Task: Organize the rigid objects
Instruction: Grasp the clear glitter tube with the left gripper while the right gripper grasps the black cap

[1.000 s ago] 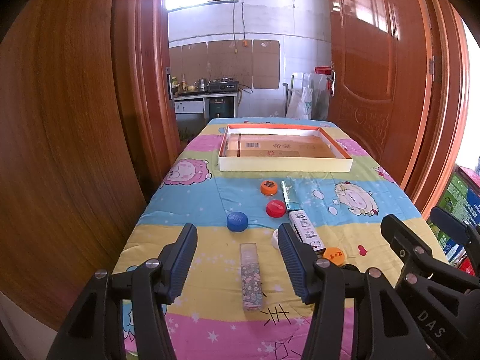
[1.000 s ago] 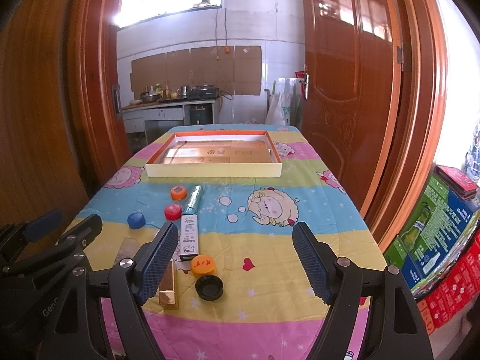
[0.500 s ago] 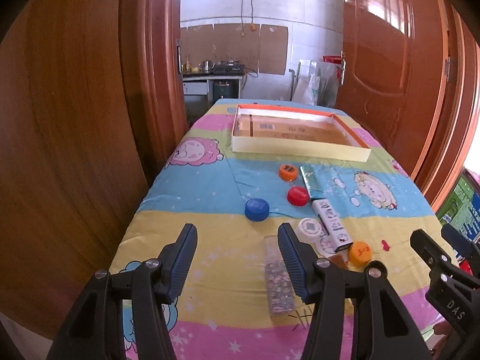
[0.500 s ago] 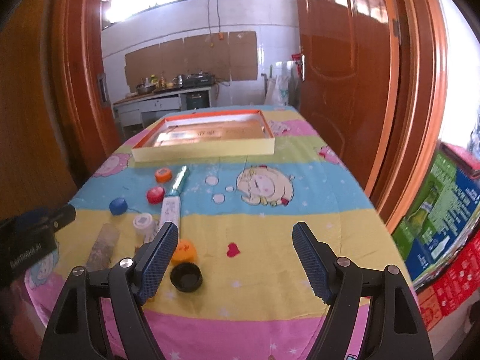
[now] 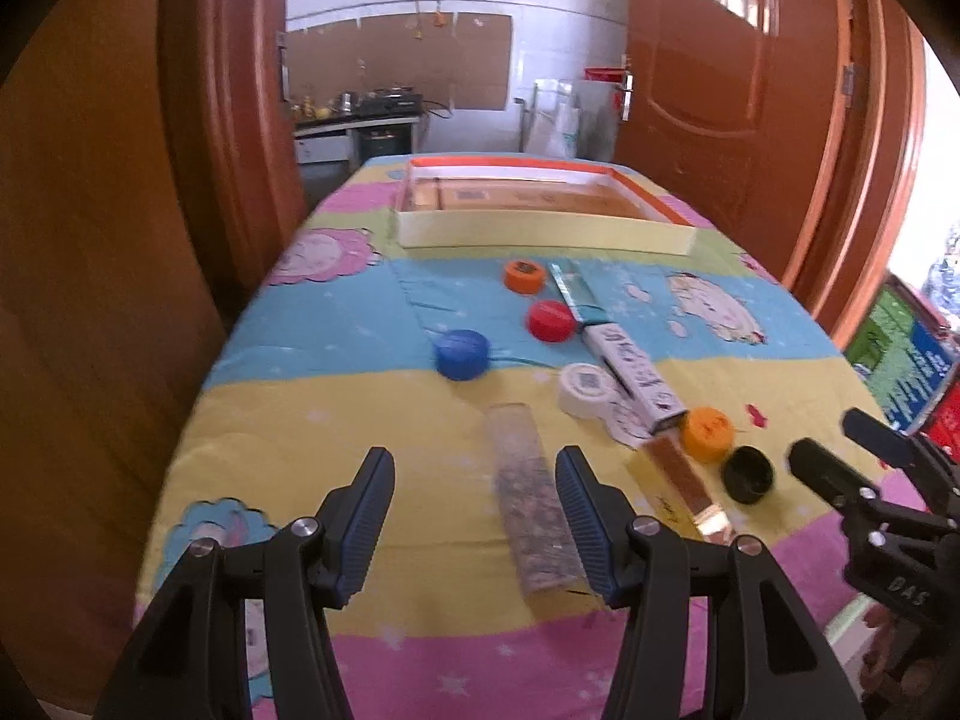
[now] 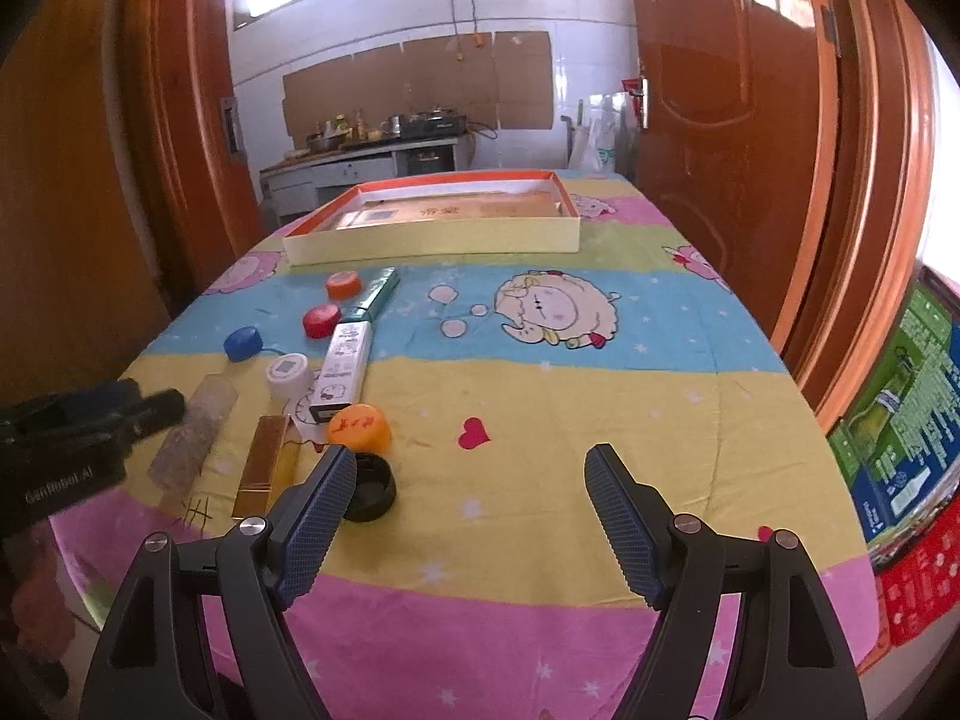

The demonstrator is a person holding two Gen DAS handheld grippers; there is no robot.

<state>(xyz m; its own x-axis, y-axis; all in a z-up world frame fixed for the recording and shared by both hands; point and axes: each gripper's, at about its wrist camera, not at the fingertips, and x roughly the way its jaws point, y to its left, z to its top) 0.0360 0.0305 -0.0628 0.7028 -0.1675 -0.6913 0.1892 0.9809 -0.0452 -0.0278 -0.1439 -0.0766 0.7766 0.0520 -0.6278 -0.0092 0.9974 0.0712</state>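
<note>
Loose items lie on a cartoon-print tablecloth: a clear speckled box (image 5: 531,510), a gold box (image 6: 262,465), a white carton (image 6: 346,369), a teal tube (image 6: 379,294), and blue (image 5: 461,354), red (image 5: 551,320), white (image 5: 587,389), black (image 6: 367,489) and two orange caps (image 5: 523,275) (image 6: 359,427). A shallow orange-rimmed tray (image 5: 543,232) stands at the far end. My left gripper (image 5: 474,519) is open and empty, just left of the speckled box. My right gripper (image 6: 468,516) is open and empty, its left finger beside the black cap.
Wooden doors (image 6: 726,120) flank the table on both sides. Colourful cartons (image 6: 900,420) are stacked on the floor to the right. A kitchen counter (image 6: 372,162) stands beyond the table's far end. The table's front edge is near both grippers.
Both grippers have risen and tilted down over the table, showing more of the items. The left gripper has shifted left of the speckled box. Both stay open.
</note>
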